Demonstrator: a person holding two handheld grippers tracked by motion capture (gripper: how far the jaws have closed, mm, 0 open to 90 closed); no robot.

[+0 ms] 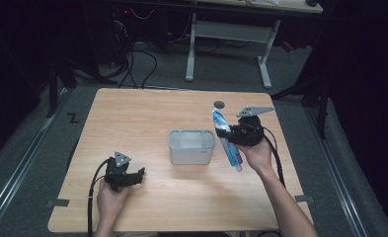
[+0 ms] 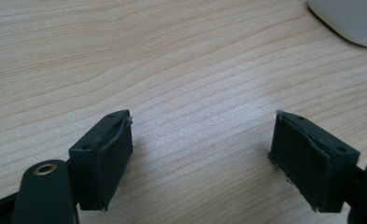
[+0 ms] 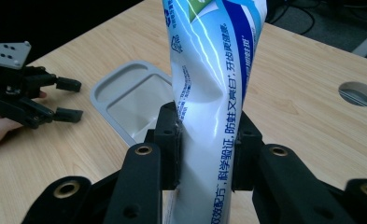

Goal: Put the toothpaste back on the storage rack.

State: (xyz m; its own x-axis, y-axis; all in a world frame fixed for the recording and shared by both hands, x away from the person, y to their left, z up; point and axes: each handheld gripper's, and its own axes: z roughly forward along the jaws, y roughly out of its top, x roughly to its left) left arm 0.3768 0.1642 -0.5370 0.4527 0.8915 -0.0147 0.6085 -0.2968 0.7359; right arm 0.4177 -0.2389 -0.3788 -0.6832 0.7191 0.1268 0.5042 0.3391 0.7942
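A white and blue toothpaste tube [image 1: 227,139] hangs lifted over the table just right of a grey rectangular tray [image 1: 192,146]. My right gripper [image 1: 232,134] is shut on the tube's middle; in the right gripper view the tube [image 3: 212,88] runs up between the two black pads [image 3: 168,140], with the tray [image 3: 125,100] behind. My left gripper [image 1: 141,174] rests low at the table's front left, open, with bare wood between its pads [image 2: 109,154]. A corner of the tray [image 2: 347,21] shows at the top right of the left gripper view.
The wooden table [image 1: 147,113] has a round cable hole [image 1: 219,104] at the back right, behind the tube. Beyond the table's far edge stand a white desk frame [image 1: 228,37] and loose cables on the dark floor.
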